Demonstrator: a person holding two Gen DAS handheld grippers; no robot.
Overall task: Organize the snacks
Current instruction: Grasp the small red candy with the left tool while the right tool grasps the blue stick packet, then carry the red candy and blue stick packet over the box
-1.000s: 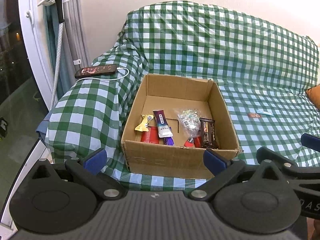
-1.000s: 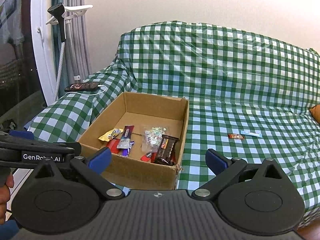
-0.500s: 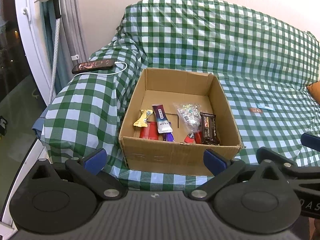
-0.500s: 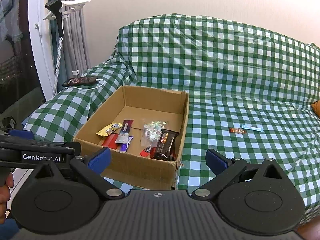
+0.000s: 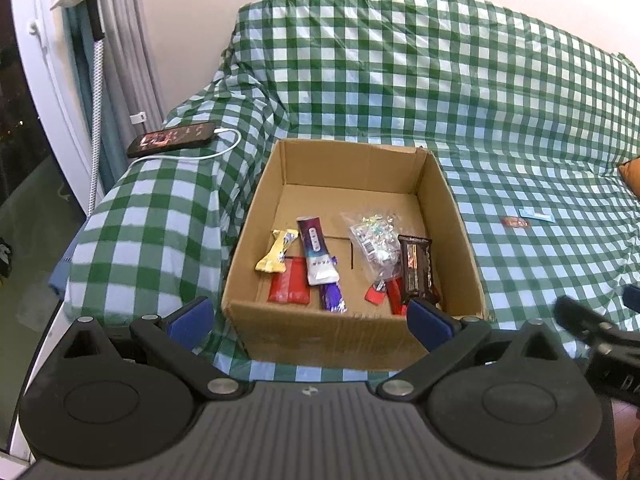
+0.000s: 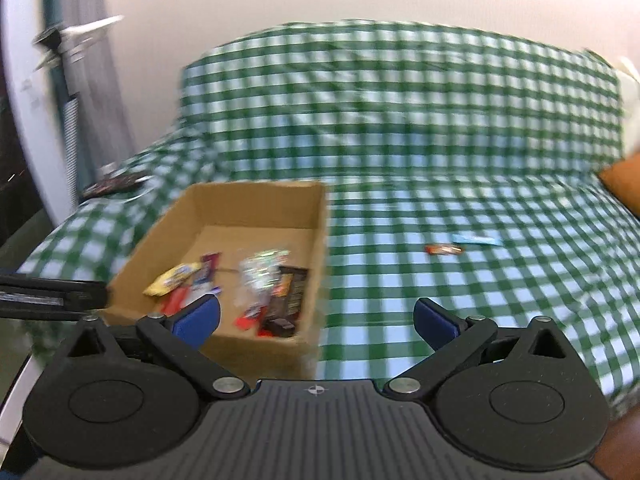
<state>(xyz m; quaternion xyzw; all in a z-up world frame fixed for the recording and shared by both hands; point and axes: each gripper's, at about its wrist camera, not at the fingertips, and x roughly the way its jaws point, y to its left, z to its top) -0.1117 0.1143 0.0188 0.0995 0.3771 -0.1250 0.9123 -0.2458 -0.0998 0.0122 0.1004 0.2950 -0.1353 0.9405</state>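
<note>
A phone (image 5: 173, 140) on charge lies on the checked sofa cover (image 5: 400, 80).

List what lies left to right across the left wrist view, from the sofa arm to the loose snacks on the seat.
Black phone on the sofa arm → open cardboard box → small orange-red snack wrapper on the checked cover → light blue flat packet.

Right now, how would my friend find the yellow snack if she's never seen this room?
Find the open cardboard box on the green checked sofa cover. Look inside at its left side: the yellow snack lies there, above a red packet. It is the only yellow wrapper in the box.
</note>
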